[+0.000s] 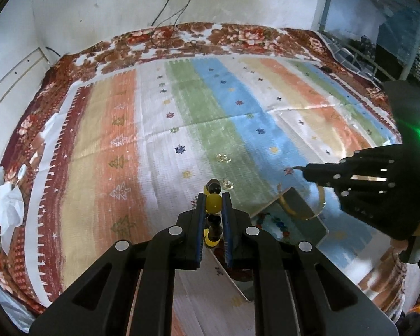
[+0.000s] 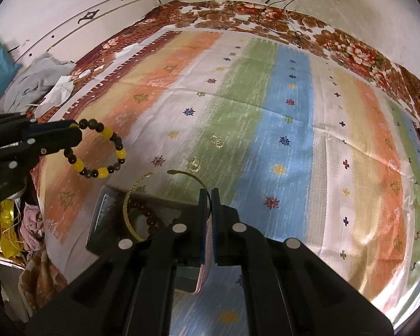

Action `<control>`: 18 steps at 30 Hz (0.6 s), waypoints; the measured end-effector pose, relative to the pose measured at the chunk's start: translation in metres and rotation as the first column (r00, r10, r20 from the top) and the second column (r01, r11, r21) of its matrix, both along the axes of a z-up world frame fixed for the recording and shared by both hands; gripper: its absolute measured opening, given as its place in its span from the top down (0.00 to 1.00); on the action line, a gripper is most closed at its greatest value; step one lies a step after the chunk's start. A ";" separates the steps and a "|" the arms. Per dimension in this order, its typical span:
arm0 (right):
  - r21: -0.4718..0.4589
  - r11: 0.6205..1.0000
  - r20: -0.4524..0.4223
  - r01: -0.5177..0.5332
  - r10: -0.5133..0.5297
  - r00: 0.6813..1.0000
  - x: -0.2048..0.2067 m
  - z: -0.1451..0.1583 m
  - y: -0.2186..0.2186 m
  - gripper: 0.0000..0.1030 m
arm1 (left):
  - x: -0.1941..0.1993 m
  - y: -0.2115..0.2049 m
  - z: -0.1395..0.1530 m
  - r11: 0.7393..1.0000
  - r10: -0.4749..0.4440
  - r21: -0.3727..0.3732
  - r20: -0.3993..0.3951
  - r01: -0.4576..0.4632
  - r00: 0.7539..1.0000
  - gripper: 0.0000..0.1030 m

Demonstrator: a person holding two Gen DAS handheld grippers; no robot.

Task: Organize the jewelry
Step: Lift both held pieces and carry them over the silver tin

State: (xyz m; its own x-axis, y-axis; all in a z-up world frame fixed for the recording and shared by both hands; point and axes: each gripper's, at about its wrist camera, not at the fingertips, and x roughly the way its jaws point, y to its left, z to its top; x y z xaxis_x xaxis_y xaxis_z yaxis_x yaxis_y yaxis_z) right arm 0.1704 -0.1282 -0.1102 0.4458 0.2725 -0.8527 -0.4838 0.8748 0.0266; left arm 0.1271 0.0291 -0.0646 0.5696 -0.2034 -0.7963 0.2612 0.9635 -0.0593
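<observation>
Both bracelets hang clear of the bed, each pinched at one spot on its rim so the rest of the loop dangles free. That would suit lowering them into the open jewelry box (image 2: pixel 103 218), which lies at the near edge of the bed directly below the two tools.

The left hand-held gripper (image 1: pixel 213 205) is clenched on a beaded bracelet (image 2: pixel 103 148): round, glossy beads, opaque yellow ones alternating with smaller dark smoky ones, strung in a flexible ring. One yellow bead sits squeezed between the blue ribbed pads, and the loop droops below it.

The right hand-held gripper (image 2: pixel 209 196) is clamped on a thin gold bangle (image 2: pixel 128 204), a stiff open cuff with a gap between its two ends. Its band looks finely textured and metallic. It keeps its shape where the beads sag, and part of its curve hangs over the box.

The box is shallow and rectangular with a grey lining, and a dark reddish bead string (image 2: pixel 148 215) already lies inside.

Beneath is a striped bedcover (image 2: pixel 280 112), woven-looking, in orange, cream, green and blue with small star and cross motifs. Two small pale ring-like pieces (image 1: pixel 222 157) rest on the green stripe toward the middle of the bed, probably still to be collected.
</observation>
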 end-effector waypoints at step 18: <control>0.029 0.999 -0.041 0.014 -0.012 0.999 -0.023 -0.007 -0.009 0.91 | -0.027 -0.021 -0.016 0.996 -0.046 -0.080 -0.050 0.042 0.998 0.89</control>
State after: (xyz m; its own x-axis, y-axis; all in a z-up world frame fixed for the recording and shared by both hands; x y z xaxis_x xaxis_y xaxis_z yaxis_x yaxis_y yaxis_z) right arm 0.1475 -0.1368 -0.1168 0.4145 0.2916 -0.8621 -0.4703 0.8796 0.0715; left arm 0.1000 0.0078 -0.0809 0.5172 -0.2906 -0.8050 0.2975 0.9430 -0.1492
